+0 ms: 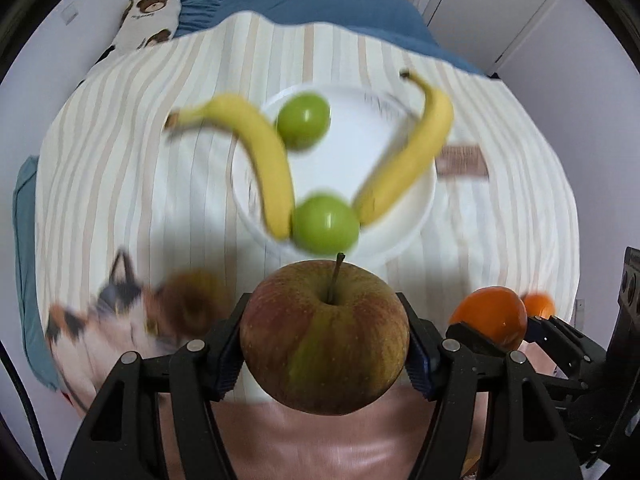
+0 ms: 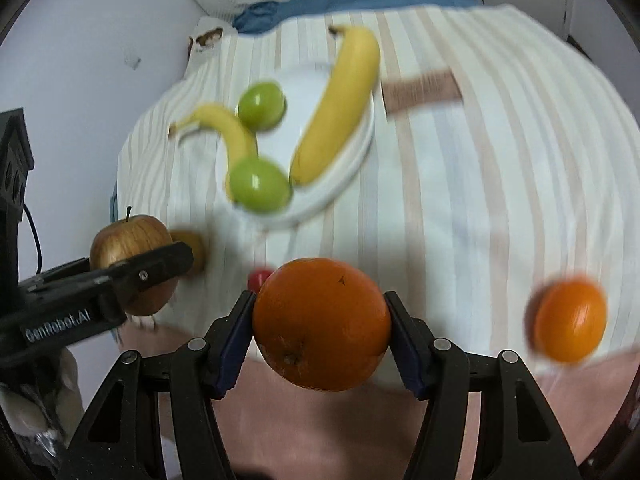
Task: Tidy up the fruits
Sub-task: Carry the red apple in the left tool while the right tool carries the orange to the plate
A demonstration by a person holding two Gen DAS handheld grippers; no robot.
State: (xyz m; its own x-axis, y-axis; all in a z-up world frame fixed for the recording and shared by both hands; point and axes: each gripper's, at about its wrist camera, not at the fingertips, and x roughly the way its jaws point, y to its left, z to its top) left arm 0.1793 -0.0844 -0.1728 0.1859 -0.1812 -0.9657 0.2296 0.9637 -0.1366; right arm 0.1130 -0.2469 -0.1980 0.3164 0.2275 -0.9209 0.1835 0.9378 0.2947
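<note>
My left gripper (image 1: 322, 320) is shut on a red-green apple (image 1: 324, 344), stem up, held above the striped cloth. My right gripper (image 2: 320, 308) is shut on an orange (image 2: 322, 324), also lifted. Each gripper shows at the edge of the other's view: the held orange (image 1: 490, 316) to the right, the held apple (image 2: 128, 236) to the left. Beyond them a white plate (image 1: 360, 152) carries two bananas (image 1: 264, 148) (image 1: 412, 148) and two green apples (image 1: 304, 120) (image 1: 326, 224). A second orange (image 2: 570, 320) lies on the cloth at the right.
A blurred brownish apple (image 1: 196, 300) rests on the cloth at the left, near a cat-print item (image 1: 100, 320). A small red thing (image 2: 259, 278) peeks out behind the held orange. A brown label (image 1: 462, 160) sits right of the plate. Pillows and a blue sheet (image 1: 320, 4) lie beyond.
</note>
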